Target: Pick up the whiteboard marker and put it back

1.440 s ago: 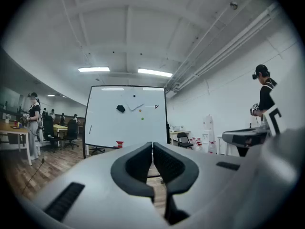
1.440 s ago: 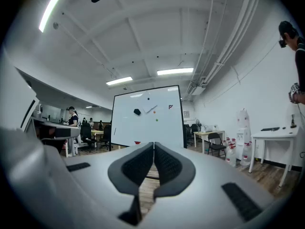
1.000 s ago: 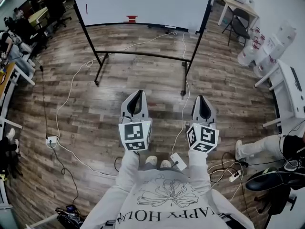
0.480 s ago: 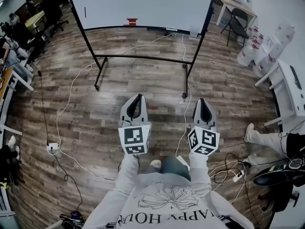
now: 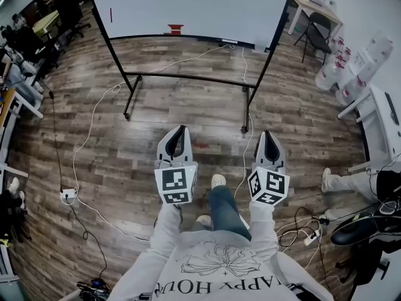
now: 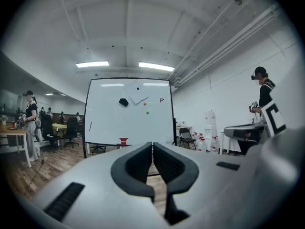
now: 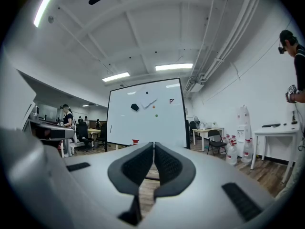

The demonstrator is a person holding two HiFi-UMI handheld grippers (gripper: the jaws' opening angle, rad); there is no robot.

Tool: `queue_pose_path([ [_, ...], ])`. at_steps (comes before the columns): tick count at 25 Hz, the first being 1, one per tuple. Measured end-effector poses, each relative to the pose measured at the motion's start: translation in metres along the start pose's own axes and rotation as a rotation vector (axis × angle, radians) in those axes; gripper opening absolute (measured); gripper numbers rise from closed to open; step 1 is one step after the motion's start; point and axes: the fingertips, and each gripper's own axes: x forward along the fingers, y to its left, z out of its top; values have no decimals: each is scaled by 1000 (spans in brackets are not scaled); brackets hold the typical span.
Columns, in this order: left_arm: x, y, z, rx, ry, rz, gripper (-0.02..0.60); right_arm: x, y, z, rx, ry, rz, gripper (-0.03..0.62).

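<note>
The whiteboard marker (image 5: 111,14), as we judge it, is the thin dark stick standing upright near the left edge of the whiteboard (image 5: 188,5). It is too small for us to tell it from a drawn stroke. That is our first risk, since a red item (image 5: 175,28) on the board's lower ledge could draw us to the wrong thing. A white cable (image 5: 94,115) and the stand's crossbar (image 5: 188,76) lie on the floor between us and the board, and could catch a foot. The left tool (image 5: 181,130) and the right tool (image 5: 268,135) are both clenched on nothing, so reaching like this would knock the marker off. It lies well apart from both, far ahead and left of the left tool.
</note>
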Motion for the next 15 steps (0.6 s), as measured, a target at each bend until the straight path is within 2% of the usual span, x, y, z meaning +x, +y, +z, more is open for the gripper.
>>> queue_pose_path([
  [15,202,16,31,18,-18,99,9,217,-69,24,-28,-30,89,8],
])
